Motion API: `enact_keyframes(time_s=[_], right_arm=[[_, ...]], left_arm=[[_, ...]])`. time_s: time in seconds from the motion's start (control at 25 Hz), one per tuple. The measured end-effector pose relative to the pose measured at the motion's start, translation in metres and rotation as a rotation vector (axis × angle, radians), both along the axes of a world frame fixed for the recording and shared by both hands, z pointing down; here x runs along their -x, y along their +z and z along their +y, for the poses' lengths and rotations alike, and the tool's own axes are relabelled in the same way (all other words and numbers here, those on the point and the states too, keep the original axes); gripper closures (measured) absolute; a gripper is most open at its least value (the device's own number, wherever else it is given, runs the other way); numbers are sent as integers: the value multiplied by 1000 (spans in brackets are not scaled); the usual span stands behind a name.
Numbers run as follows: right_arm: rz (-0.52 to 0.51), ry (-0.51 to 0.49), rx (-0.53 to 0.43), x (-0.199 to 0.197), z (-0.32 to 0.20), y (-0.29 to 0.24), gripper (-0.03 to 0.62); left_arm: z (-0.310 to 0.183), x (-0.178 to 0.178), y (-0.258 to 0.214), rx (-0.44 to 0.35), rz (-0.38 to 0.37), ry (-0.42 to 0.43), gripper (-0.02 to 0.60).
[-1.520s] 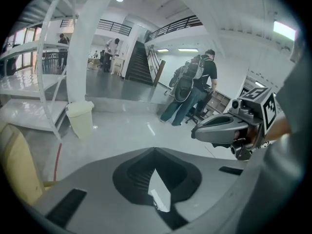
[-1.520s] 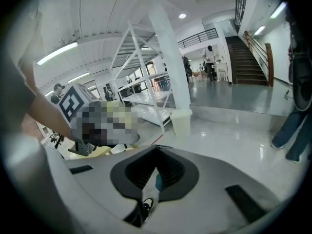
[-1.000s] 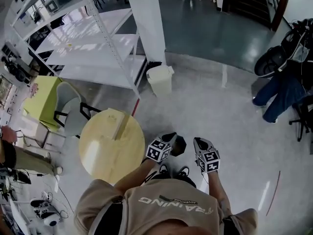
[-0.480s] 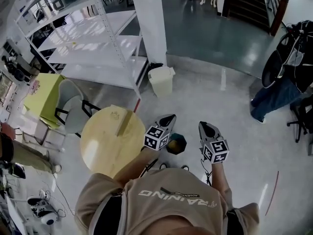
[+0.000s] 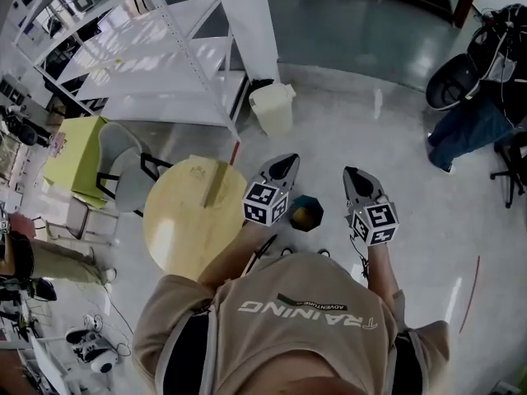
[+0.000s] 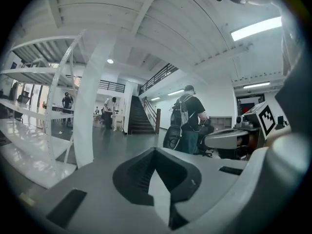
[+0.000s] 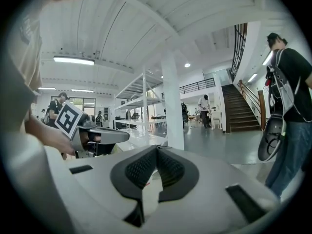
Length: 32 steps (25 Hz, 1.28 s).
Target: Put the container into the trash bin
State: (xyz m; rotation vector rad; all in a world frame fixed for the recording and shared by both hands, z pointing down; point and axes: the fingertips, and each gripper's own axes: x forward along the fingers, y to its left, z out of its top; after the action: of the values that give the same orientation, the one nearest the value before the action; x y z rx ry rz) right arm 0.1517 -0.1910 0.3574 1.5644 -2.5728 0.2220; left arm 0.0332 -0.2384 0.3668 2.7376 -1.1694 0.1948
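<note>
Looking down, head view: container point(image 5: 306, 214) on the floor point(image 5: 370, 130), seen between left gripper point(image 5: 286, 164) and right gripper point(image 5: 356, 176); trash bin point(image 5: 272, 109) well apart, beside pillar point(image 5: 255, 23). Left gripper view: jaws together, empty. Right gripper view: jaws together, empty.
</note>
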Motion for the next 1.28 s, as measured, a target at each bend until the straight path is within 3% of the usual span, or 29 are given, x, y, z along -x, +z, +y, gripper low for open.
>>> enact_keyframes(time_s=[0.48, 1.28], right_arm=[[9, 19, -14, 1, -1, 4, 592], [0, 37, 12, -4, -2, 17, 592]], left_arm=[[-1, 9, 19, -9, -41, -15, 577], [-13, 5, 40, 49, -26, 10, 578]])
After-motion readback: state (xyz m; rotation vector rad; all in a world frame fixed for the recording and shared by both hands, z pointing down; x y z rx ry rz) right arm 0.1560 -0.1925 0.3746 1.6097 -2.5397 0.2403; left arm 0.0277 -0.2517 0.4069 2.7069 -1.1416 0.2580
